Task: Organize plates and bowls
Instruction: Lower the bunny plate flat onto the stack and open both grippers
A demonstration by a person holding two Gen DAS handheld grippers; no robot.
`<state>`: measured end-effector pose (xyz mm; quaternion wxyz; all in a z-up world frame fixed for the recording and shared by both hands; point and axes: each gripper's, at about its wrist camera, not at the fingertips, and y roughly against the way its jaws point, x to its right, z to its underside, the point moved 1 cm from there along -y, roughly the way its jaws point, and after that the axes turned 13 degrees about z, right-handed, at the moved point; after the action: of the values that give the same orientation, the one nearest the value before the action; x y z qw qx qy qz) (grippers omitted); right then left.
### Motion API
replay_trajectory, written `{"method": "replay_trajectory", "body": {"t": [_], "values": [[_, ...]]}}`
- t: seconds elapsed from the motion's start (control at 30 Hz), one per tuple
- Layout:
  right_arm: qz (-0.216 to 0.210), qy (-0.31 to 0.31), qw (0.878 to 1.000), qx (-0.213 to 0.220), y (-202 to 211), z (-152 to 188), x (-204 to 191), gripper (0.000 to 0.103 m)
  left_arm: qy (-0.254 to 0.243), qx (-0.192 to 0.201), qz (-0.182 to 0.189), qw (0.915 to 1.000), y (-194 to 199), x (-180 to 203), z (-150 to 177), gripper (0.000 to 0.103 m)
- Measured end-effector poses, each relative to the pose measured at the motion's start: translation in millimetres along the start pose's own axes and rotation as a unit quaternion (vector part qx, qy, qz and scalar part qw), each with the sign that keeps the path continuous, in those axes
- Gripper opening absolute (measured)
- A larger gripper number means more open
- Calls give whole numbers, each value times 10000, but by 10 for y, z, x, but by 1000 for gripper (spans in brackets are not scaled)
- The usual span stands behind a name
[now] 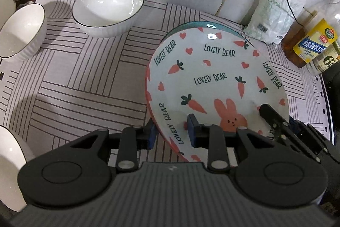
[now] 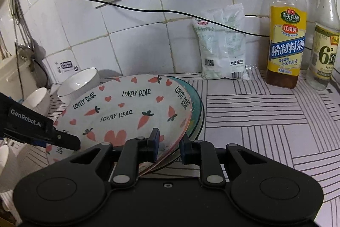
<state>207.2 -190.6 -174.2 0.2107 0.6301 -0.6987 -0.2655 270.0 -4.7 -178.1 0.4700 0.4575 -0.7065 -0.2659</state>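
Both grippers were on the carrot plate point(image 1: 214, 76): left gripper point(image 1: 173, 133) straddled its near-left rim, right gripper point(image 2: 169, 145) its near-right rim, pads at the edge but can't tell if either was clamped. Plate sat tilted on a teal plate point(image 2: 196, 107) on the striped mat point(image 1: 85, 82); white bowls point(image 1: 108, 9) well left

My carrot-print "LOVELY BEAR" plate point(image 1: 214, 80) tilts over a teal plate point(image 2: 196, 107). 2 white bowls point(image 1: 108, 10) stand behind it.

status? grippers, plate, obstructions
Left gripper and right gripper both straddle carrot plate rim. Plate tilted over teal plate. Nothing blocking.
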Motion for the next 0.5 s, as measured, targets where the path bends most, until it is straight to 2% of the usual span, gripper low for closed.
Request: {"method": "replay_trajectory", "body": {"t": [0.17, 0.5], "values": [[417, 297, 9987, -13, -36, -55, -119, 27, 222, -128, 57, 9997, -78, -45, -65, 28], [669, 531, 9963, 40, -96, -98, -178, 28, 295, -186, 37, 9994, -150, -35, -122, 30]]}}
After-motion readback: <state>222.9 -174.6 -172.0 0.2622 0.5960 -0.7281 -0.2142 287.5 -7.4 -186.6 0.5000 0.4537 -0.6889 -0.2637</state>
